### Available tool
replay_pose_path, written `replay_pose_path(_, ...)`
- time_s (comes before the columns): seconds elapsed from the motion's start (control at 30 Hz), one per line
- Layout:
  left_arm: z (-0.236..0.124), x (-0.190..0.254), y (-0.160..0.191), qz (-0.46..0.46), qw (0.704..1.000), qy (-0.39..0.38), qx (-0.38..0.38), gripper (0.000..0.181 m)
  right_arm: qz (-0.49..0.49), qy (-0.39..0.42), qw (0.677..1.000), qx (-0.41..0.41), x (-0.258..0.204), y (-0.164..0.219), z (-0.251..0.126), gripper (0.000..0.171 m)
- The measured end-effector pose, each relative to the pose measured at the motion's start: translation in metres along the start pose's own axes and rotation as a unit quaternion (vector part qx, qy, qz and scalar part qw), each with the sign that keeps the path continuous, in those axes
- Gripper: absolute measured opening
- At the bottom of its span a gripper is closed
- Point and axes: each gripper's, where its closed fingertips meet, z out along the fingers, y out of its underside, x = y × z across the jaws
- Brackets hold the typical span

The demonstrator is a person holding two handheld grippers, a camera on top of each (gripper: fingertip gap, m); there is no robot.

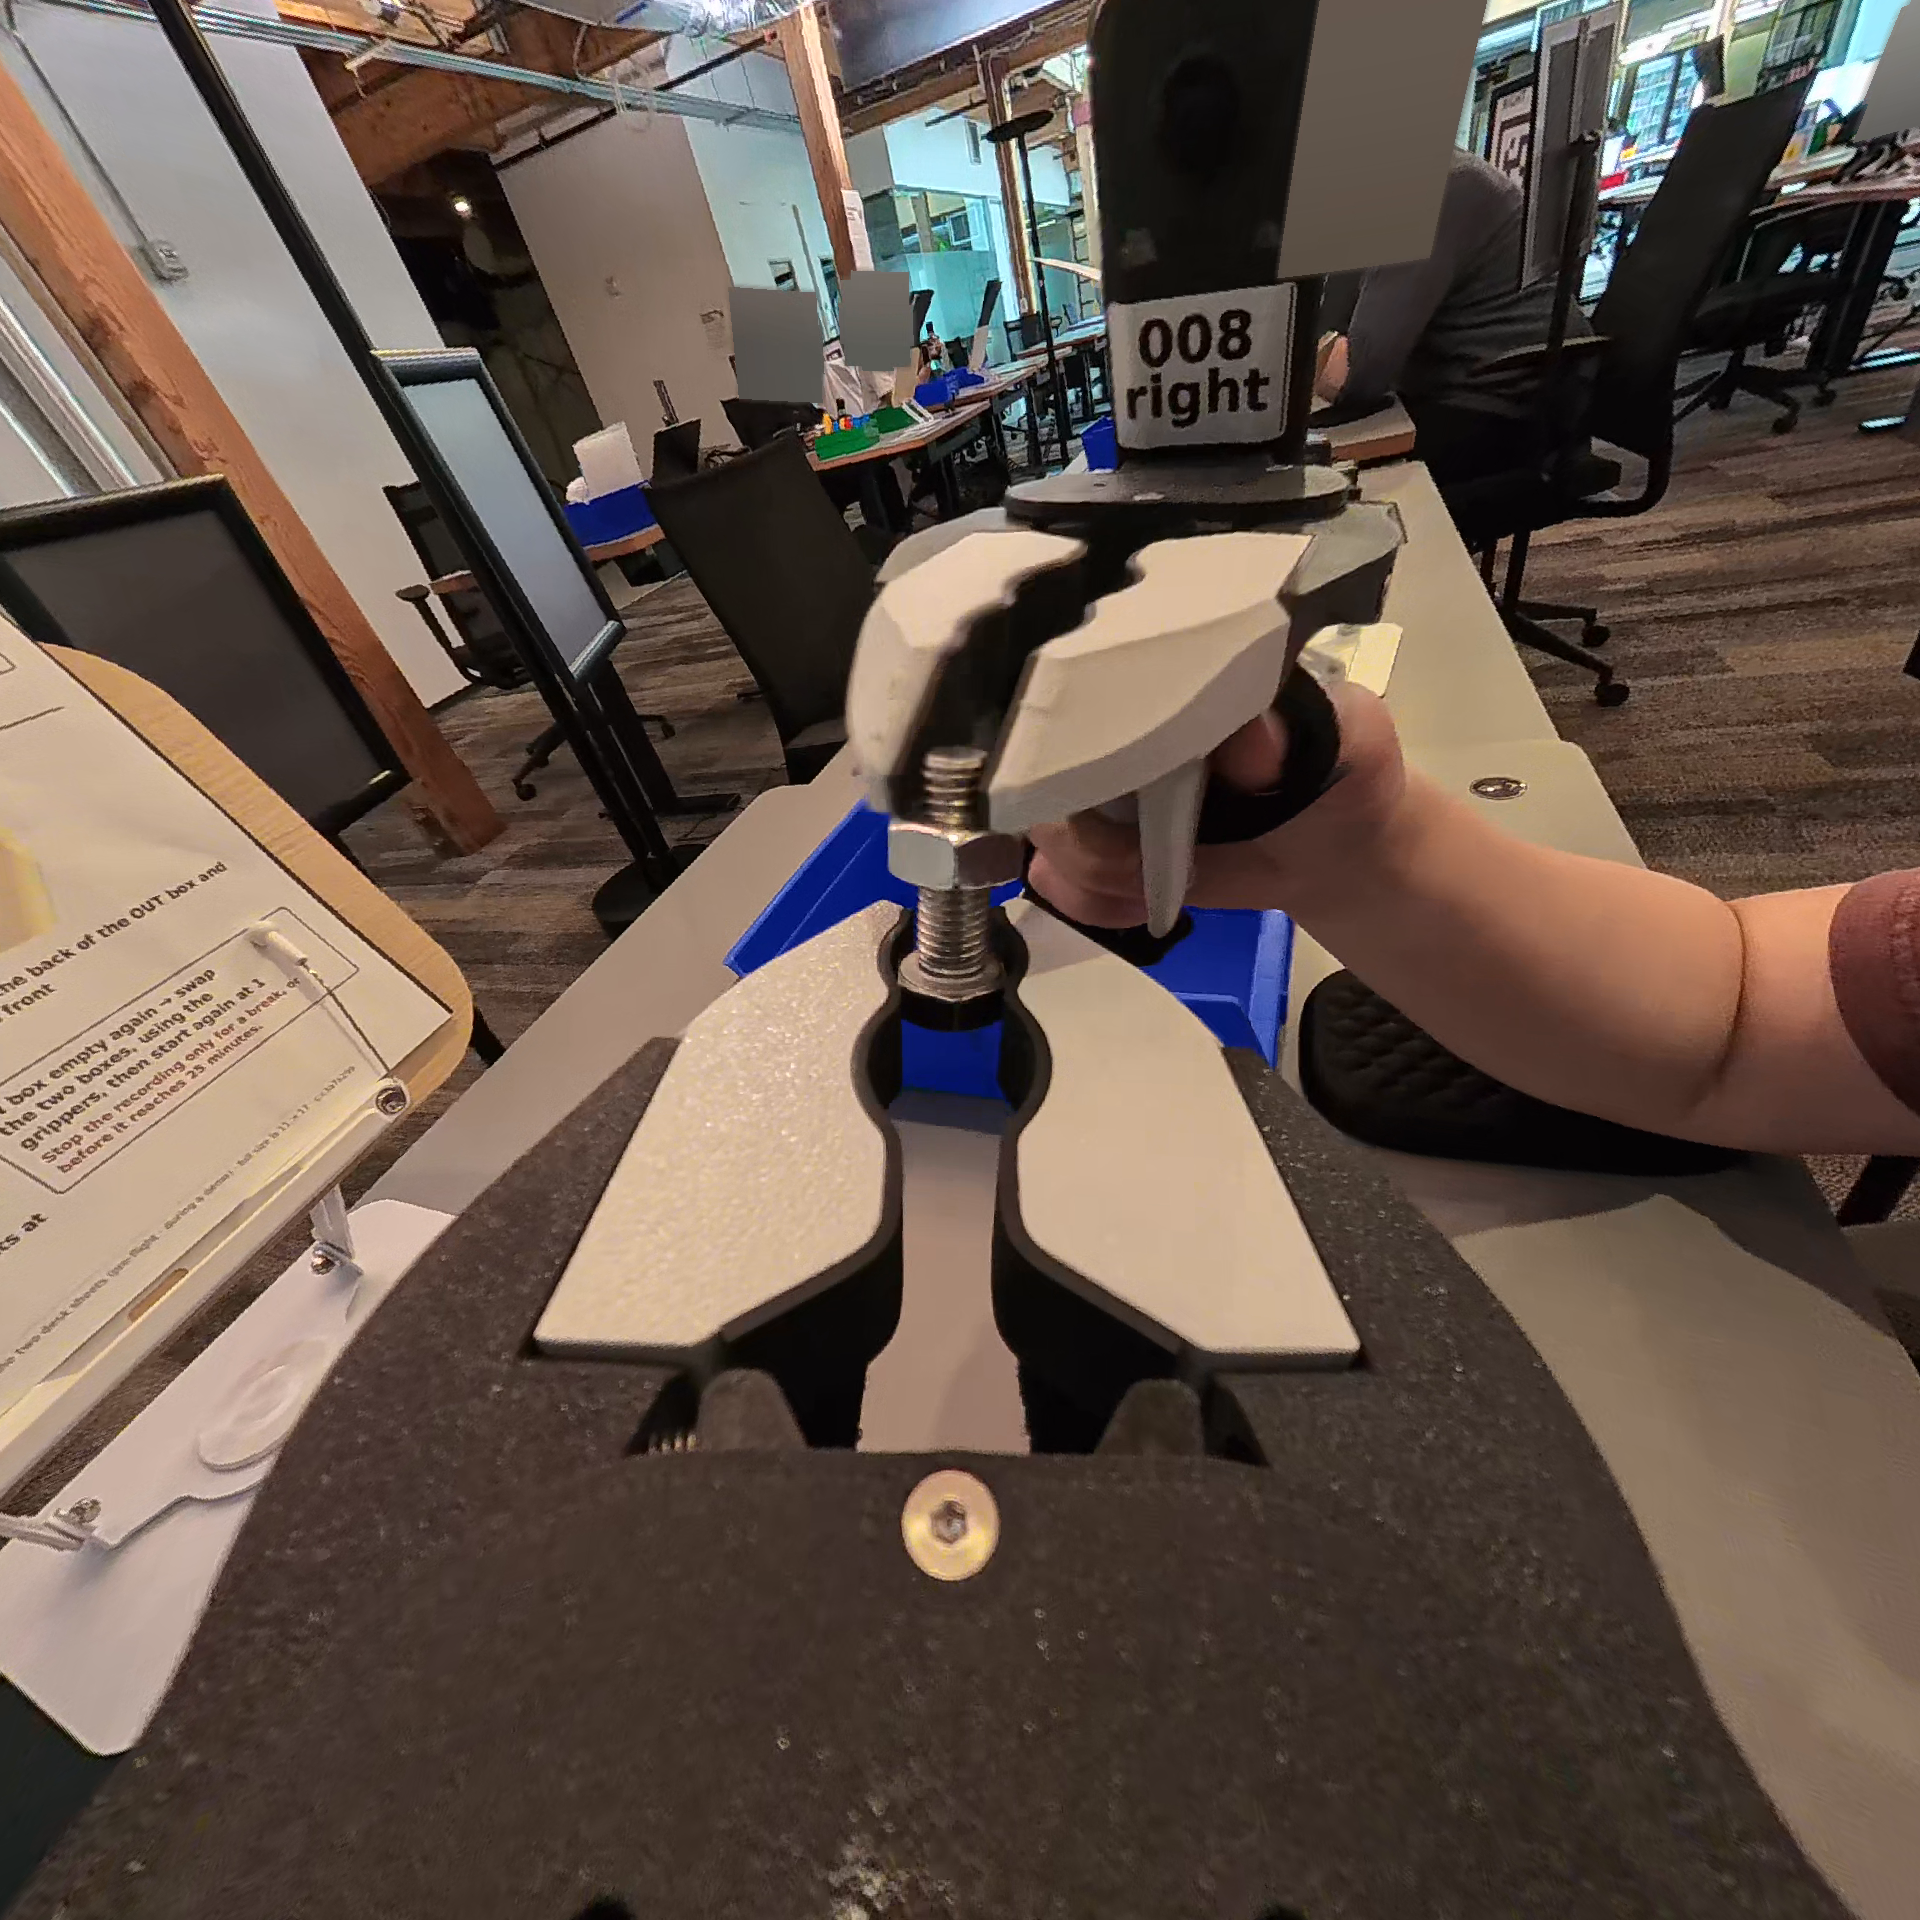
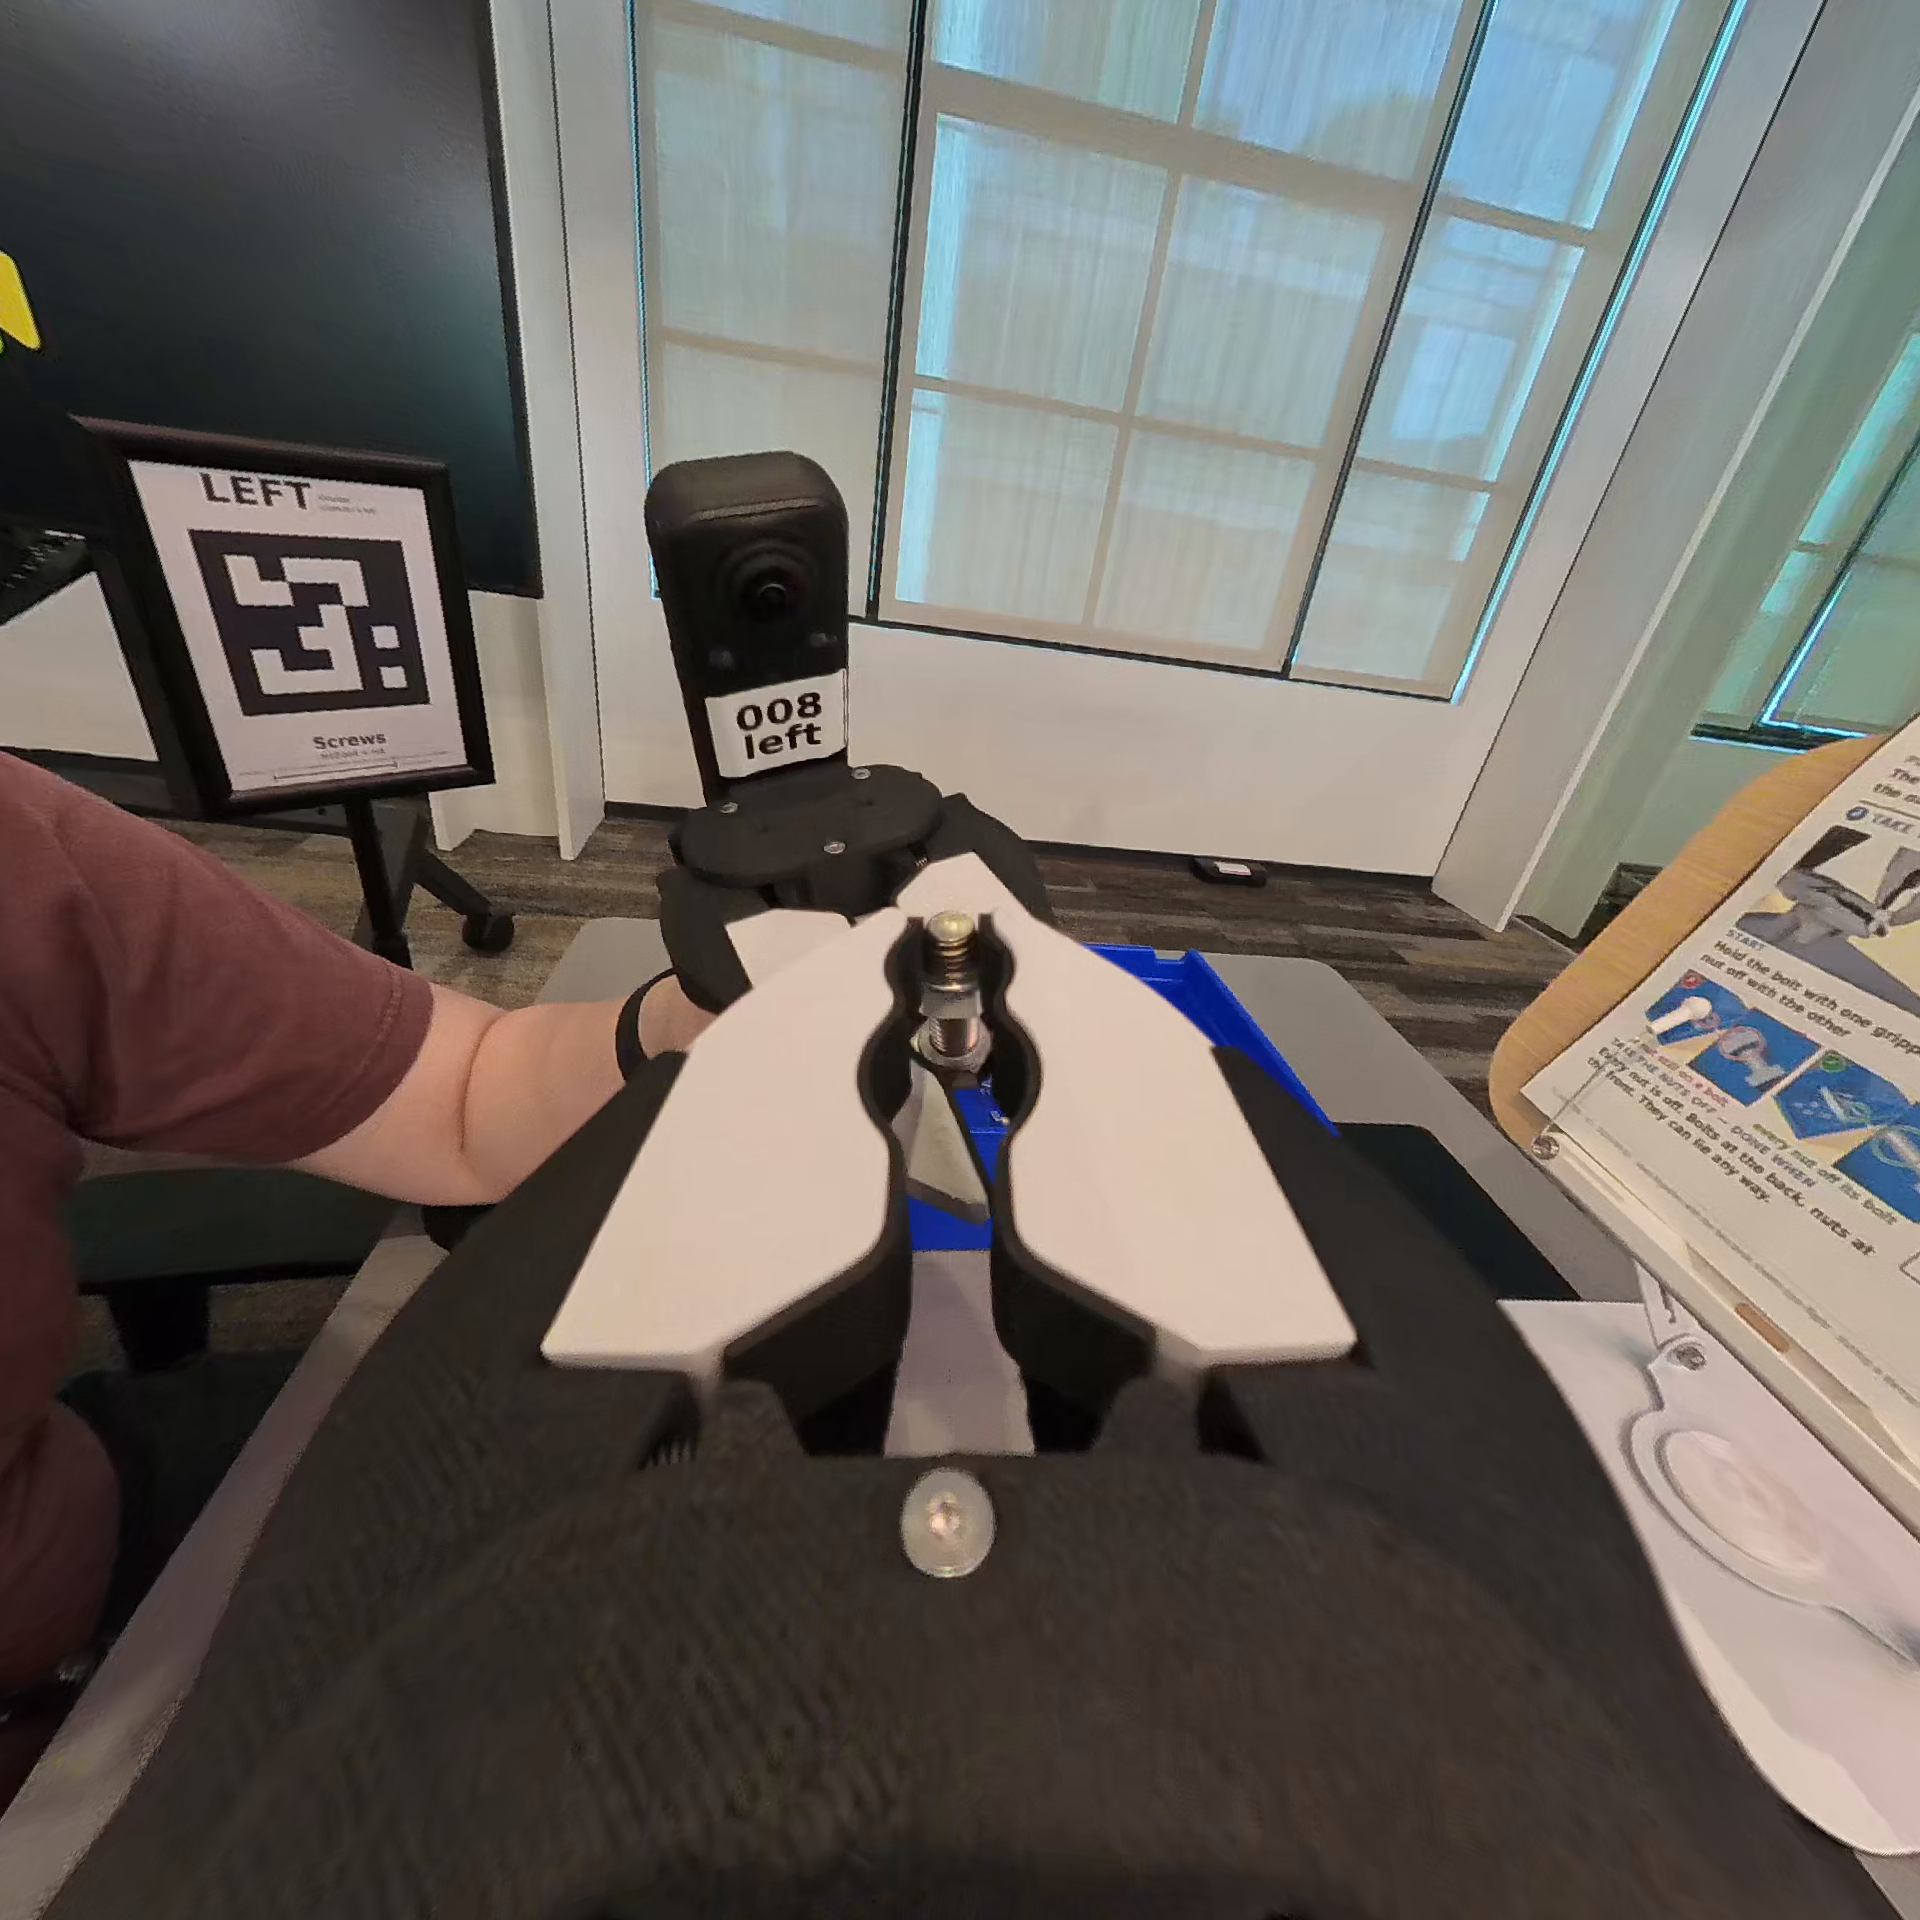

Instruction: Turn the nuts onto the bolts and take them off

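Note:
A steel bolt (image 1: 951, 935) stands upright between the two grippers, above a blue bin (image 1: 800, 904). A hex nut (image 1: 956, 854) sits partway down its thread. My left gripper (image 1: 951, 971) is shut on the bolt's head end from below. My right gripper (image 1: 951, 805) comes down from above, held by a hand (image 1: 1247, 831), and its fingertips close at the nut around the top of the thread. In the right wrist view the nut (image 2: 948, 1003) and bolt tip (image 2: 951, 928) sit between my right gripper's (image 2: 948, 940) nearly closed fingers. The left gripper (image 2: 831, 914) faces it from behind.
An instruction sheet on a wooden stand (image 1: 208, 987) is at the left, also in the right wrist view (image 2: 1714, 1039). A black mat (image 1: 1403, 1081) lies on the grey table (image 1: 1507, 748) under the person's forearm (image 1: 1558, 997). A framed marker sign (image 2: 312, 623) and office chairs stand beyond.

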Motion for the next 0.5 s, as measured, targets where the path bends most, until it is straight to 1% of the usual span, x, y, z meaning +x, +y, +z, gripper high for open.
replay_pose_path(0.17, 0.0016, 0.0015, 0.0037, 0.011, 1.0, -0.001, -0.014, 0.013, -0.025, 0.01, 1.0, -0.014, -0.0014, 0.0025, 0.0018, 0.01)
replay_pose_path(0.33, 0.0006, 0.0005, 0.0026, 0.019, 1.0, -0.01, -0.014, 0.013, -0.023, 0.004, 1.0, -0.003, -0.0022, 0.0004, 0.0016, 0.012)
replay_pose_path(0.4, -0.0006, -0.0023, 0.0019, 0.022, 0.999, -0.021, -0.015, 0.013, -0.022, 0.008, 1.0, 0.008, -0.0015, -0.0023, 0.0018, 0.035)
replay_pose_path(0.43, -0.001, -0.0035, 0.0017, 0.022, 0.999, -0.026, -0.016, 0.012, -0.021, 0.013, 1.0, 0.008, 0.0003, -0.0019, 0.002, 0.041)
replay_pose_path(0.5, -0.0014, -0.0029, 0.0007, 0.016, 1.0, -0.022, -0.012, 0.013, -0.018, 0.02, 1.0, 0.001, 0.0038, 0.0014, 0.0026, 0.04)
